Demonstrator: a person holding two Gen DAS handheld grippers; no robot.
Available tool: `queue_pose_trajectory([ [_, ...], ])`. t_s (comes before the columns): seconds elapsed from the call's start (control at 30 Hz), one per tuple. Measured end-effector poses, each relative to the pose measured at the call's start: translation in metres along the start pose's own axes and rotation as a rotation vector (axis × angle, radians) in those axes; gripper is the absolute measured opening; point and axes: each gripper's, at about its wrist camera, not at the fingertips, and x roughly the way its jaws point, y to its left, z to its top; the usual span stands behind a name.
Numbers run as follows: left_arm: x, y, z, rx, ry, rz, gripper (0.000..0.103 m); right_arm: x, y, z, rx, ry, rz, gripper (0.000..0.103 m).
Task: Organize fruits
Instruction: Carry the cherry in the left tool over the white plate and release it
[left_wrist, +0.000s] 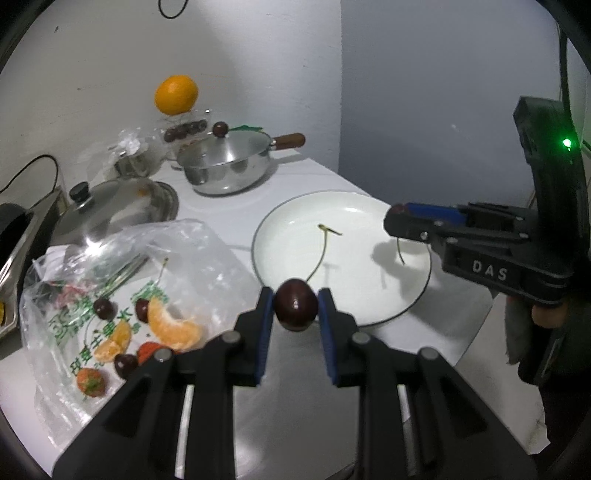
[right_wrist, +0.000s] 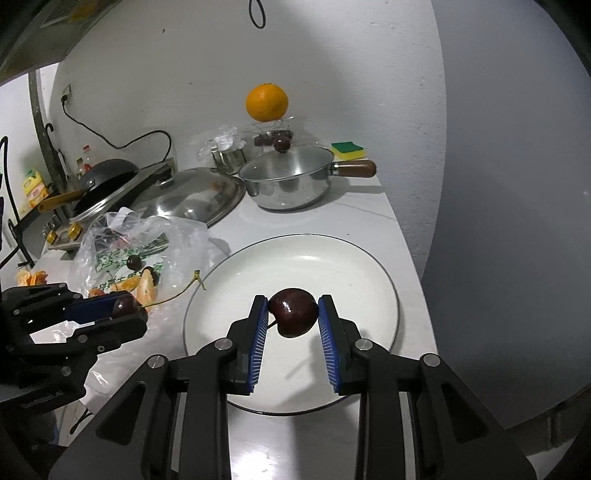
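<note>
My left gripper (left_wrist: 295, 308) is shut on a dark cherry (left_wrist: 295, 309) with a long stem, just off the near-left rim of the white plate (left_wrist: 354, 221). The right gripper (right_wrist: 293, 312) is shut on another dark cherry (right_wrist: 293, 312) above the plate (right_wrist: 351, 266). In the left wrist view the right gripper (left_wrist: 397, 216) hangs over the plate's right side, its cherry's stem dangling. From the right wrist view the left gripper (right_wrist: 123, 306) and its cherry (right_wrist: 123, 307) sit left of the plate. A clear plastic bag (left_wrist: 122, 295) holds cherries, orange segments and strawberries.
A steel pan with lid and wooden handle (left_wrist: 229, 166) stands at the back, a loose lid (left_wrist: 110, 206) to its left. A whole orange (left_wrist: 176, 95) rests on a container of cherries. A sponge (right_wrist: 347, 150) lies by the wall. The counter edge runs right of the plate.
</note>
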Motion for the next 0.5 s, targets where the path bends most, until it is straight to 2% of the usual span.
queue_pose_trajectory([
  [0.5,0.032,-0.022,0.012,0.026,0.039,-0.024,0.025,0.010,-0.024,-0.008,0.000,0.018,-0.011,0.030],
])
